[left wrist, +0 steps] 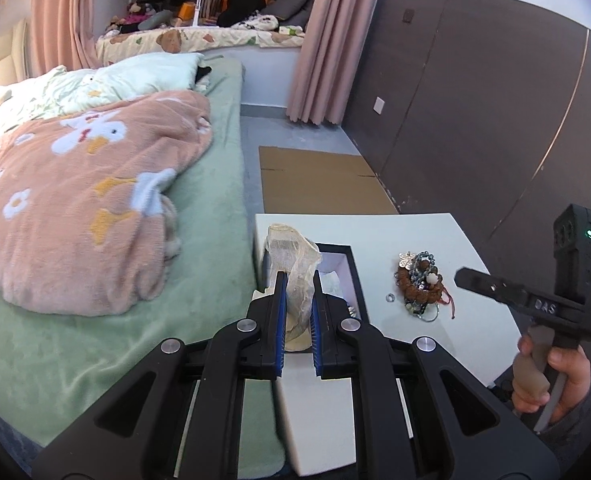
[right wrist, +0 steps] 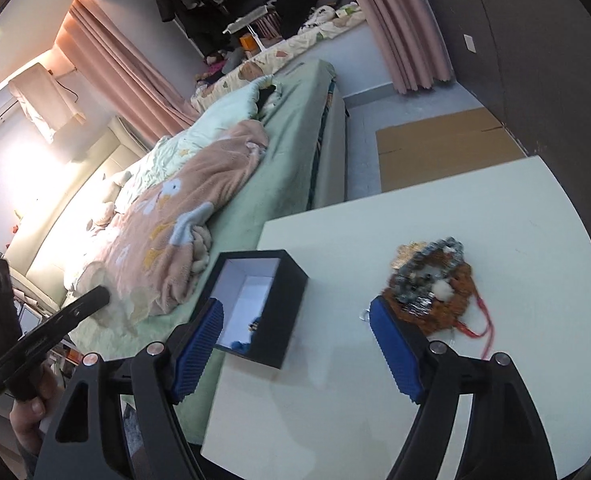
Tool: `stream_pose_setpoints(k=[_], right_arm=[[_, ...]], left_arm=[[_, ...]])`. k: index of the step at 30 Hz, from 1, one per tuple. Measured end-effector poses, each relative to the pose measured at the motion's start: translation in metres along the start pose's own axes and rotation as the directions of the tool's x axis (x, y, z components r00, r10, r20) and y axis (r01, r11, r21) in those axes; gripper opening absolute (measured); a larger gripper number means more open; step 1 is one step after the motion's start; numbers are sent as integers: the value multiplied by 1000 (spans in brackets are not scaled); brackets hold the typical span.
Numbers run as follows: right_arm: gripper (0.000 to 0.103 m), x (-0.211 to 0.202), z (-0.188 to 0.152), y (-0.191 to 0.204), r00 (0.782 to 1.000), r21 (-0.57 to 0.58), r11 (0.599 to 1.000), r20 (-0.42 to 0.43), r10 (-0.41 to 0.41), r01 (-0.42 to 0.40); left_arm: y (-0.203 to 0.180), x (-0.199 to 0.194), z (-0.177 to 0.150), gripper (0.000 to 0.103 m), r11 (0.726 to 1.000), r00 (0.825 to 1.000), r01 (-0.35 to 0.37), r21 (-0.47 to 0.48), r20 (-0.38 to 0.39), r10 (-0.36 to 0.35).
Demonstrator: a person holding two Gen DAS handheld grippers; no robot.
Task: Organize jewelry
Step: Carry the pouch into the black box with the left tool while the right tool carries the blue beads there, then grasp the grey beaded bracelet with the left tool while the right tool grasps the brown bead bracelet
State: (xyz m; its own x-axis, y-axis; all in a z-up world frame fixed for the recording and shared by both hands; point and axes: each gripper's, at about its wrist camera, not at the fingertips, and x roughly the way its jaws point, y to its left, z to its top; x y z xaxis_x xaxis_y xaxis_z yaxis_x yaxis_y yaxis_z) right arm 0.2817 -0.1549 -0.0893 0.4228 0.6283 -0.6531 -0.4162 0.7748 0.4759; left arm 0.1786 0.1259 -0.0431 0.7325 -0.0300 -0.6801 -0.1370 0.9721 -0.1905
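My left gripper [left wrist: 297,280] is shut on a crumpled clear plastic bag [left wrist: 293,256] and holds it upright over the near left part of the white table [left wrist: 415,240], in front of a black open box [left wrist: 353,276]. A heap of jewelry [left wrist: 421,280], brown beads, grey beads and a red cord, lies right of the box, with a small ring [left wrist: 389,298] beside it. In the right wrist view my right gripper [right wrist: 299,312] is open and empty above the table [right wrist: 495,220], between the box [right wrist: 263,304] and the jewelry heap [right wrist: 431,284].
A bed with a green sheet [left wrist: 199,208] and a pink blanket [left wrist: 79,200] borders the table's left edge. Flat cardboard [left wrist: 319,180] lies on the floor beyond the table. A dark wall panel [left wrist: 475,100] runs along the right.
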Motion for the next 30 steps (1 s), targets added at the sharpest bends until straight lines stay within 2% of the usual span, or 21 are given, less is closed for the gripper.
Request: stream_pose_setpoints(k=[2,4,5,6,7,18,26,30], right_arm=[[75,-2,-1,-9,1000,5,1000,-5,-9,9],[75,-6,0,-21,1000,18,1000,-13,-23,23],[75,-9,-1,-27,999,23,999,-17,-32,32],[75,-10,0,-32,999,28,999,-20,-36,37],[75,-14,-1,-40,999,40,999,-26,-36,37],[75,-36,-2,-85,998,129,989,-18,-65,67],[75,-51,2,-119,995,221,971,12,-96,91],[75,-57,2,-132,993,261,960,25,-112,102]], left_arm=[[-7,12,2,15,1000,1000,-1,2,-15,1],[-12,20,3,57,1000,1000,-1,1,-25,1],[-17,23,3,91,1000,1000,-8,2,-15,8],[-20,23,3,97,1000,1000,-18,5,7,18],[-24,23,2,97,1000,999,-20,9,26,19],[-71,60,-2,97,999,999,15,51,-38,-13],[-114,88,-8,96,991,994,83,102,-84,-75],[-132,105,-6,83,987,990,106,123,-103,-93]])
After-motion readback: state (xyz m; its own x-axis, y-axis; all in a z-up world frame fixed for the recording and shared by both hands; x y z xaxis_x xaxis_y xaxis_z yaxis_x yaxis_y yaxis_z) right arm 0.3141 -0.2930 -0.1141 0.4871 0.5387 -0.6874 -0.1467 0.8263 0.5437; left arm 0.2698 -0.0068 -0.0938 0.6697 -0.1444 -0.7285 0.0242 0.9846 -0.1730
